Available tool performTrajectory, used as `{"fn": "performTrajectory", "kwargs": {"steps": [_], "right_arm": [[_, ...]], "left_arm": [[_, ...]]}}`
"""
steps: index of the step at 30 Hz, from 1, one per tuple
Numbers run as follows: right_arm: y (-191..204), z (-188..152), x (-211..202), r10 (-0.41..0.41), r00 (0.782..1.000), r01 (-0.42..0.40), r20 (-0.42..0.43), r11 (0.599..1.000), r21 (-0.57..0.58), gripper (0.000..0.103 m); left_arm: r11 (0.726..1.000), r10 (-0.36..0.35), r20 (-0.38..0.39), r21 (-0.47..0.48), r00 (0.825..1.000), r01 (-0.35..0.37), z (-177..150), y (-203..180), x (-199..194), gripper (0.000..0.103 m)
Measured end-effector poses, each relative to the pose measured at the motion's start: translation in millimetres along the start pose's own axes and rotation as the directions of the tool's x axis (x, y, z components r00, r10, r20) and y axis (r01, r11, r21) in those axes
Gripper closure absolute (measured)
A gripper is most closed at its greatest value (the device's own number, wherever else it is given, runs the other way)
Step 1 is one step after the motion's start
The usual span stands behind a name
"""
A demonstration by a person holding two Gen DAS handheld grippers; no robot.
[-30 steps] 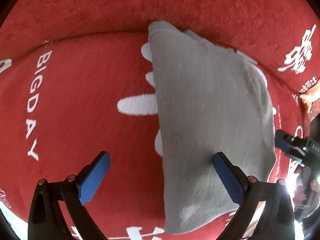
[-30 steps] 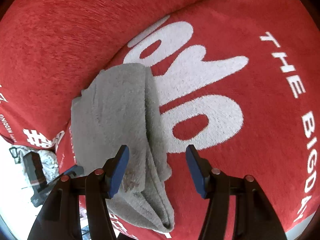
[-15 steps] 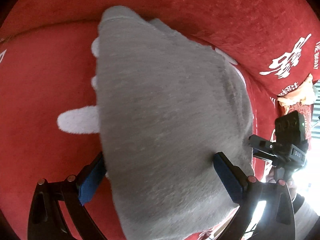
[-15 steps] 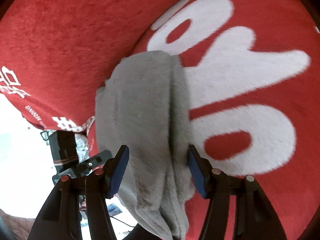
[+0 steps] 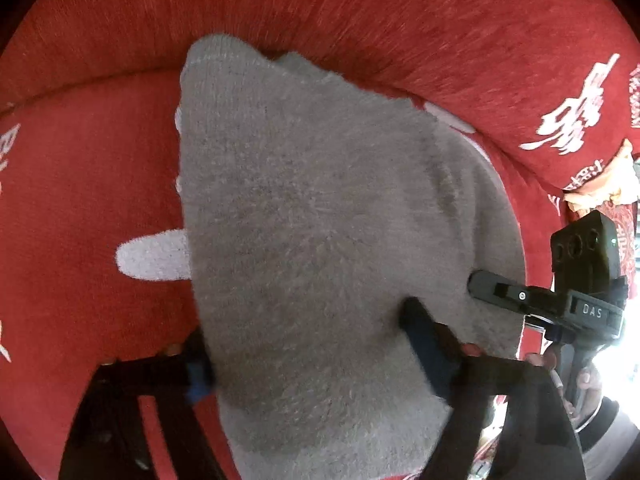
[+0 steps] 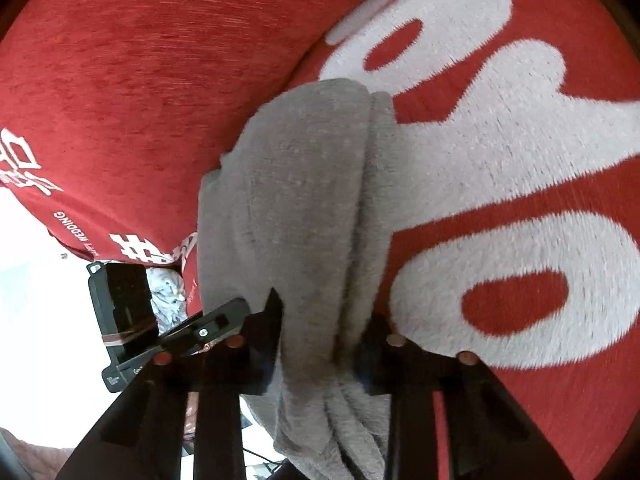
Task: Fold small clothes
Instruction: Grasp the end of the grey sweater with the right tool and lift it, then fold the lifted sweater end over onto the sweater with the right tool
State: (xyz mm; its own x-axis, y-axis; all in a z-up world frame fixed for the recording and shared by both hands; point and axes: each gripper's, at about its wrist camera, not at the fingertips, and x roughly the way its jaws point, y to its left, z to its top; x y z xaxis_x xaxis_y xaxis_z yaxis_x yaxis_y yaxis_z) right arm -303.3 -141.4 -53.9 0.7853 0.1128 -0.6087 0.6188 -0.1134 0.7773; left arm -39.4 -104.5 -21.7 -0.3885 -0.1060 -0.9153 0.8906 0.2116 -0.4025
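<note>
The grey garment (image 5: 320, 240), a small fuzzy knitted piece, lies on the red blanket (image 5: 80, 208) with white lettering, one end reaching up to the crease where the blanket rises behind it. Taking the garment as the landmark: the left gripper (image 5: 308, 344) straddles its near end, one blue-padded finger at the garment's left edge and the other pressing a dent into its fuzzy top toward the right side. These jaws have just been closing, with the cloth between them; they stand fairly wide apart, and the pads bear on the fabric. The right gripper (image 6: 320, 332) sits at the garment's other side, where the folded layers bunch into ridges. Its jaws have just been closing too and now stand narrow, both dark fingers squeezing the gathered edge so the cloth pinches in between them.

The left wrist view shows the garment's broad flat face, its ribbed cuff at the far end, and a white stroke of lettering sticking out from under its left edge. It also catches the right gripper's body beside the garment's right edge, with part of a hand (image 5: 584, 384) and a sleeve below it. The right wrist view instead shows the stacked layers along the fold, large white letters (image 6: 500, 140) on the blanket just right of the garment, and the left gripper's body to the garment's left.
</note>
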Motion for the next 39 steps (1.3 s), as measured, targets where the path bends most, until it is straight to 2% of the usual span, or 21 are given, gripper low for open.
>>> {"fn": "performTrajectory", "kwargs": {"steps": [2,4,9,13,17,21,24,30,32,35,37,38,39], "right_arm": [[5,-4,-3,0.034,0.999,-0.034,0.013,0.999,0.009,0.073],[14,-10,-5,0.076,0.997,-0.076,0.027,0.997,0.018,0.073],[39,-35,-13,0.131,0.989,-0.133,0.07,0.991,0.024,0.073],[58,-58,-21,0.161,0.982,-0.164,0.102,0.986,0.029,0.073],[79,-88,-20,0.192,0.974,-0.195,0.118,0.981,0.018,0.073],[95,-111,-4,0.224,0.971,-0.226,0.089,0.974,0.018,0.073],[107,-133,22,0.26,0.964,-0.261,0.051,0.965,0.035,0.073],[108,-159,78,0.273,0.962,-0.27,-0.02,0.958,0.097,0.073],[103,-161,92,0.249,0.968,-0.244,-0.034,0.964,0.11,0.073],[100,-153,103,0.119,0.992,-0.116,-0.036,0.99,0.084,0.073],[95,-145,96,-0.038,0.999,0.038,-0.019,0.999,0.035,0.071],[94,-141,92,-0.157,0.988,0.157,-0.008,0.988,-0.009,0.071],[99,-138,90,-0.271,0.962,0.272,0.007,0.961,-0.052,0.07]], "left_arm": [[1.0,-0.014,0.014,0.006,1.0,0.014,-3,1,-7,0.046],[0.999,-0.052,0.026,0.002,0.998,0.052,-5,4,-16,0.051],[0.993,-0.114,0.049,0.043,0.992,0.112,-14,-2,-44,0.052],[0.988,-0.124,0.069,0.102,0.99,0.116,-28,-5,-75,0.052],[0.984,-0.14,0.078,0.117,0.987,0.131,-43,7,-107,0.052],[0.989,-0.115,0.084,0.105,0.99,0.106,-69,37,-140,0.052],[0.994,-0.092,0.076,0.075,0.993,0.086,-91,66,-156,0.052],[0.999,-0.04,0.043,0.008,0.998,0.039,-127,128,-157,0.052],[1.0,-0.026,0.036,-0.008,0.999,0.026,-132,143,-148,0.052],[0.999,0.018,0.029,-0.044,0.999,-0.017,-135,163,-134,0.051],[0.996,0.071,0.038,-0.054,0.997,-0.069,-136,175,-134,0.051],[0.996,0.071,0.058,-0.063,0.996,-0.067,-138,182,-138,0.051],[0.995,0.075,0.066,-0.068,0.995,-0.071,-139,184,-140,0.051]]}}
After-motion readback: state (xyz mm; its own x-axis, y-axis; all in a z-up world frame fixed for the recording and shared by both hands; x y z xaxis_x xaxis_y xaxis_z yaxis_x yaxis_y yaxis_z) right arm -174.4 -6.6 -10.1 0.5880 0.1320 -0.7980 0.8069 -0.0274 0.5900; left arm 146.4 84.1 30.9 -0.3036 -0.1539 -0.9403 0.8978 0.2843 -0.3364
